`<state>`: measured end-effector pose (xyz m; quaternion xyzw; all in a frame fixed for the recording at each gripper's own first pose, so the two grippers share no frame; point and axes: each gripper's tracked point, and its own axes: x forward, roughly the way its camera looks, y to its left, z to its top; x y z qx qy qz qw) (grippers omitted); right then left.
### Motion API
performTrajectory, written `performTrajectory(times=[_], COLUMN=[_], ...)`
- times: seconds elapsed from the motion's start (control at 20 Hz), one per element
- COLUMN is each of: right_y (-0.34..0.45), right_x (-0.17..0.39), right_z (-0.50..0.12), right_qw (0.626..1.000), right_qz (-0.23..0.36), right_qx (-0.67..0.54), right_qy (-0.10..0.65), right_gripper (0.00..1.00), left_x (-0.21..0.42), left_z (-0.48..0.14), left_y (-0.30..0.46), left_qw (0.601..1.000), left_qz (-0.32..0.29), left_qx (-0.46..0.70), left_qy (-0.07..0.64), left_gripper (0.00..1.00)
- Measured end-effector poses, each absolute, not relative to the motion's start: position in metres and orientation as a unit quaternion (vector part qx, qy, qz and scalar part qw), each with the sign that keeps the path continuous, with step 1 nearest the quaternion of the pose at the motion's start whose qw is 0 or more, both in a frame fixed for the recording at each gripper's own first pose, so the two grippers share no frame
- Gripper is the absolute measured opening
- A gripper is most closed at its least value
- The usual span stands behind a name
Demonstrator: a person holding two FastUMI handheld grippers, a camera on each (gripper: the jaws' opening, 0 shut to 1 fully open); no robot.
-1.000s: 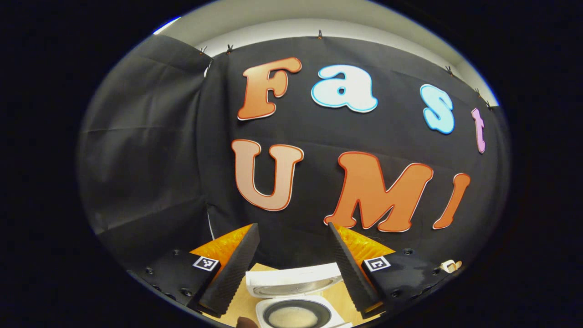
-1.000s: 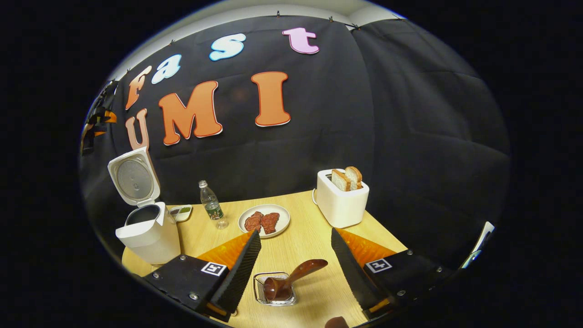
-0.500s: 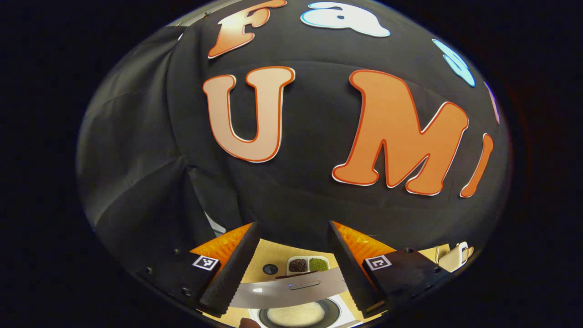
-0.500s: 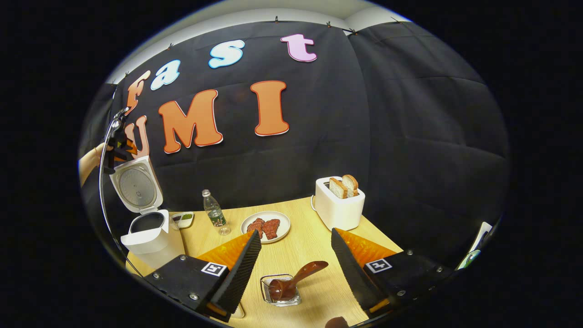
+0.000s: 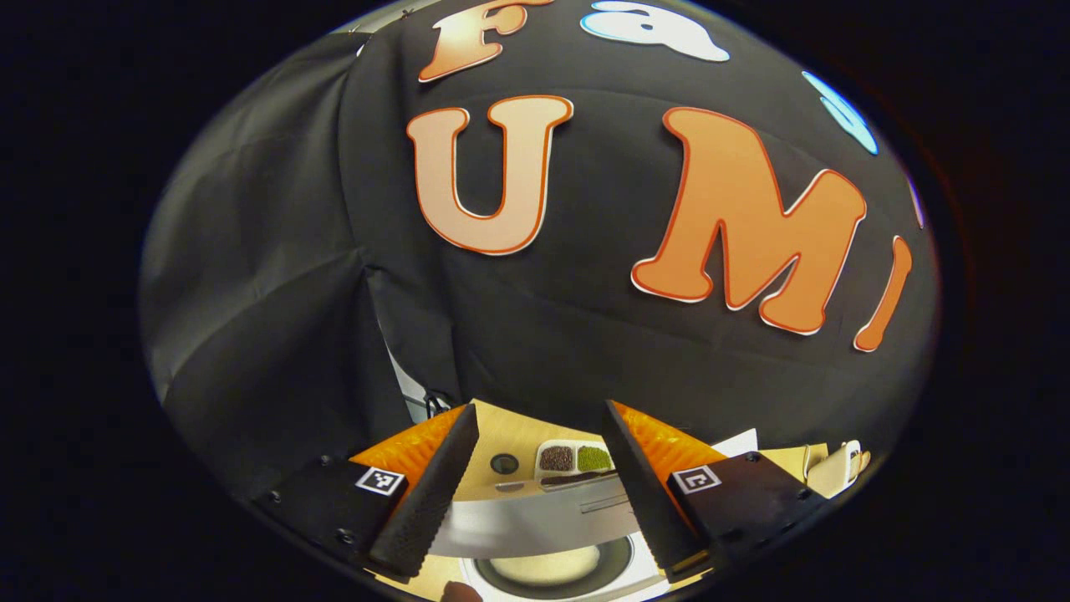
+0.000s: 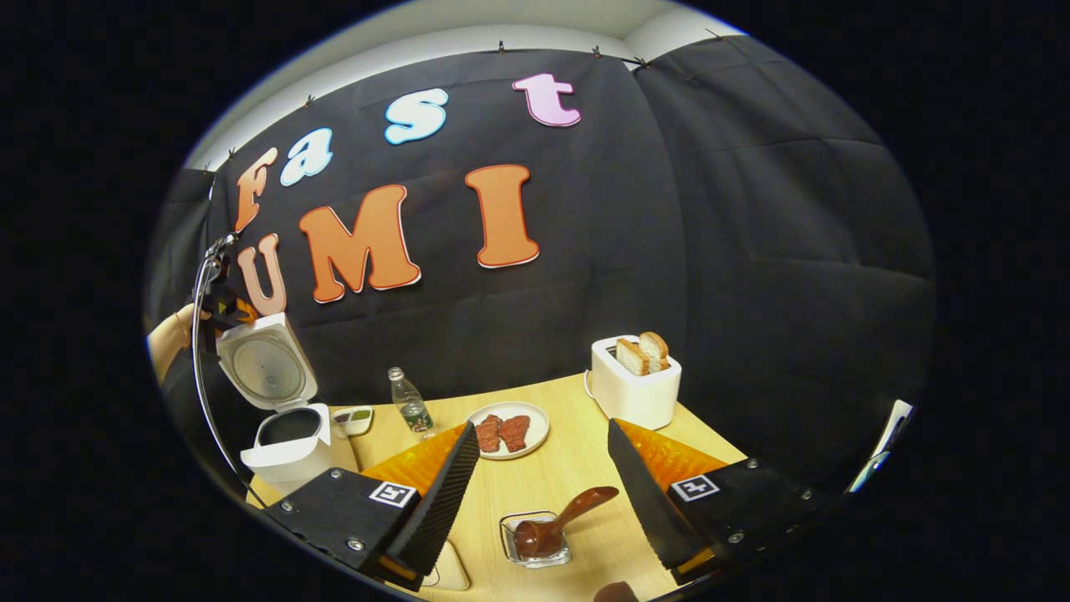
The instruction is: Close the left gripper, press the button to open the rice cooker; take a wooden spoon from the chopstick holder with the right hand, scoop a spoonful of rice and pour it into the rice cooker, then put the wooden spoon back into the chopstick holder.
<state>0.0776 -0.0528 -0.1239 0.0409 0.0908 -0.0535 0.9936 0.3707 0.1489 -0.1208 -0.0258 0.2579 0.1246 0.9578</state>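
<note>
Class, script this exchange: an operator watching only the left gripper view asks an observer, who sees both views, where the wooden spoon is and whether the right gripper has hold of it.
Operator: I can see the open pot of the rice cooker. Where is the wooden spoon?
Observer: In the right gripper view, the wooden spoon sits bowl-down in the wire holder on the table, with its handle leaning out.
Operator: Does the right gripper have it?
Observer: No. The right gripper is open, and the spoon lies apart from both of its fingers.
</note>
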Motion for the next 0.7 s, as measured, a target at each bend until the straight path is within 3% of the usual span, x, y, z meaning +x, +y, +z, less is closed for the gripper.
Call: performTrajectory(times=[0.25, 0.3, 0.4, 0.7], right_y=[-0.040, -0.037, -0.035, -0.050], right_x=[0.071, 0.067, 0.060, 0.040], right_z=[-0.129, -0.133, -0.139, -0.154], right_qw=[0.994, 0.994, 0.993, 0.991], right_qz=[-0.016, -0.010, 0.001, 0.002], right_qx=[0.047, 0.048, 0.047, 0.049], right_qy=[0.094, 0.098, 0.105, 0.125], right_gripper=[0.95, 1.00, 0.95, 1.00], left_x=[0.307, 0.293, 0.267, 0.212], left_z=[-0.150, -0.164, -0.196, -0.268], left_y=[0.119, 0.113, 0.104, 0.094], left_qw=[0.957, 0.956, 0.954, 0.948], left_qz=[0.110, 0.106, 0.114, 0.131], left_qx=[-0.024, -0.024, -0.024, 0.004], left_qy=[0.266, 0.271, 0.276, 0.290], left_gripper=[1.00, 1.00, 0.99, 1.00])
